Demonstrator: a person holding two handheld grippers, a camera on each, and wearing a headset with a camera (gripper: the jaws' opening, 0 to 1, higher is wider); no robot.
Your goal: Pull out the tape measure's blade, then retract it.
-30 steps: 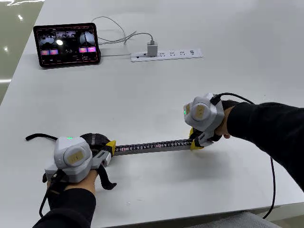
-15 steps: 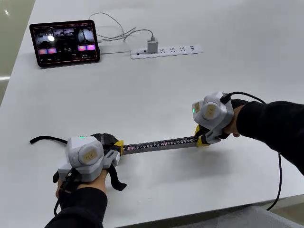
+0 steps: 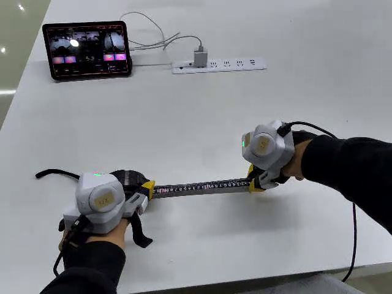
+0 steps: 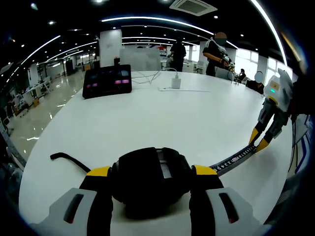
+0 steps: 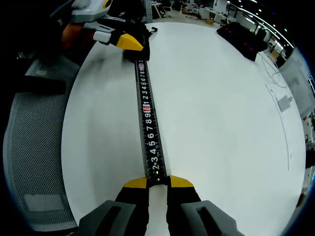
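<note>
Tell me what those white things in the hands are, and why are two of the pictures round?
Those white things are hand-held grippers: tools with two yellow-tipped jaws that pinch like tongs. A person holds two of them. The big picture comes from a camera on the person's head, looking down at the white table. The two round pictures come from little cameras riding on each gripper, looking along its jaws. The left gripper squeezes a black tape measure. The right gripper pinches the end of its blade, the long strip with numbers, pulled out across the table. Farther back lie a tablet and a power strip with a charger plugged in.
</note>
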